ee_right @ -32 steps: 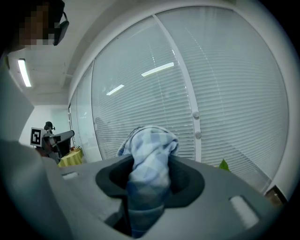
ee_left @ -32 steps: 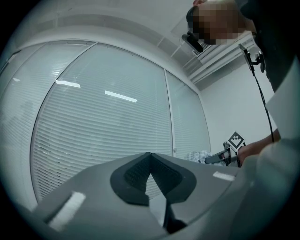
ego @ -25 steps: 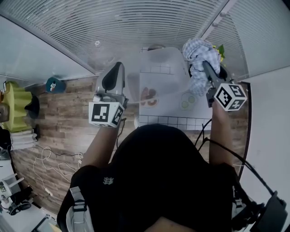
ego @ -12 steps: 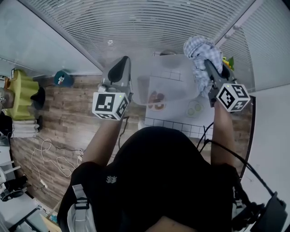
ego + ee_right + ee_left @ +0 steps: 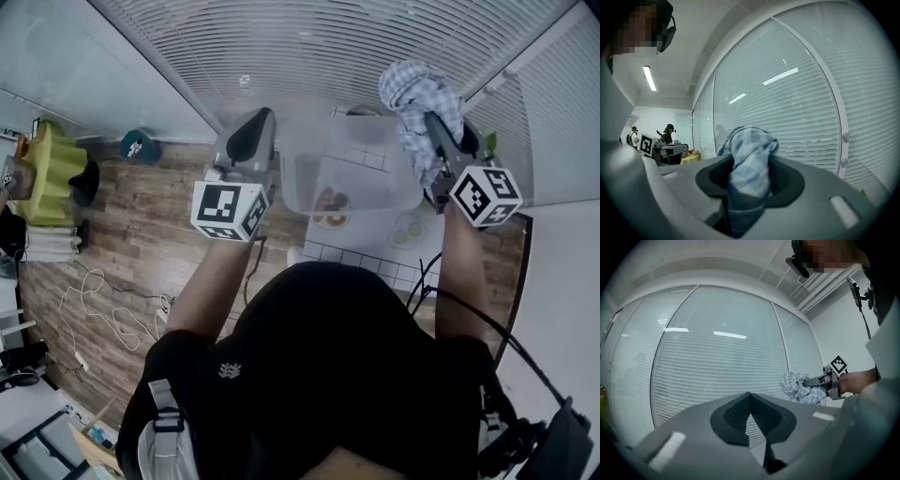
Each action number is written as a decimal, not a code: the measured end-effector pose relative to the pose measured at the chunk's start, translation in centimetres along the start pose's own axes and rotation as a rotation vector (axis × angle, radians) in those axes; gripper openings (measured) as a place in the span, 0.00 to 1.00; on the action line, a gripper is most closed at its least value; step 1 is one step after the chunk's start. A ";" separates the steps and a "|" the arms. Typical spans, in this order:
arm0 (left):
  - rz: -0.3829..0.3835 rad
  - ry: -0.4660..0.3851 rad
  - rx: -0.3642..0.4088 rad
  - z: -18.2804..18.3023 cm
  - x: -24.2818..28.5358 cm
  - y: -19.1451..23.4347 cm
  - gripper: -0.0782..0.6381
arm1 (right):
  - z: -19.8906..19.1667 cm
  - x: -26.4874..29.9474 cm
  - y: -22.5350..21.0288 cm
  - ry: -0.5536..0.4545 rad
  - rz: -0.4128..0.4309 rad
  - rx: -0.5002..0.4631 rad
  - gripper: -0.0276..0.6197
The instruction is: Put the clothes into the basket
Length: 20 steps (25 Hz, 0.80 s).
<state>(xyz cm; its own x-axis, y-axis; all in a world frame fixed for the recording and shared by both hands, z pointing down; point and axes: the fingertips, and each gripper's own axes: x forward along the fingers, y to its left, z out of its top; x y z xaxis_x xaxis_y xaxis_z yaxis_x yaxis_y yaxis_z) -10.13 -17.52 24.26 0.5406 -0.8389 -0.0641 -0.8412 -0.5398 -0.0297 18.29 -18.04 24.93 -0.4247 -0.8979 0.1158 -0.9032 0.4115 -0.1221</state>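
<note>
Left gripper [image 5: 750, 398]: jaws were together with nothing between them, just beside the basket's left wall.
Right gripper [image 5: 749, 165]: jaws were part closed, clamping the checked cloth [image 5: 412, 98], which appeared above the basket's far right corner.
Basket [image 5: 302, 183]: clear-walled, it stood on the table [image 5: 361, 251], back from its near edge.
Doing it well: probably bring the bundle over the basket's middle, lower it, then release.

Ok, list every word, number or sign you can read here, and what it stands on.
No readable text anywhere.
The marker cubes: black-and-white square patterns only, no letters.
The white mark on the person's black shirt: too small to read.
</note>
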 end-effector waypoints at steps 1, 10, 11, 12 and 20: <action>0.009 0.004 -0.003 -0.2 -0.3 0.3 0.12 | 0.1 0.1 0.1 -0.002 0.003 -0.003 0.31; 0.063 0.013 -0.010 -0.5 -1.7 2.2 0.12 | 2.0 1.2 2.4 -0.021 0.054 -0.055 0.31; 0.066 0.011 -0.009 -0.4 -1.8 2.3 0.12 | 2.1 1.3 2.6 -0.022 0.060 -0.056 0.31; 0.069 0.010 -0.008 -0.3 -1.9 2.4 0.12 | 2.2 1.5 2.8 -0.022 0.065 -0.056 0.31; 0.092 0.018 -0.014 -1.1 -2.2 3.4 0.12 | 0.7 3.8 4.2 0.023 0.108 -0.042 0.31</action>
<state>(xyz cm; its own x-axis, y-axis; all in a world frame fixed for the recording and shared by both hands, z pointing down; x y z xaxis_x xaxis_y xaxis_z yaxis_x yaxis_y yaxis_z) -14.18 -17.59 25.42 0.4609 -0.8862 -0.0477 -0.8873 -0.4610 -0.0103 12.89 -19.84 24.22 -0.5205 -0.8444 0.1267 -0.8537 0.5123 -0.0934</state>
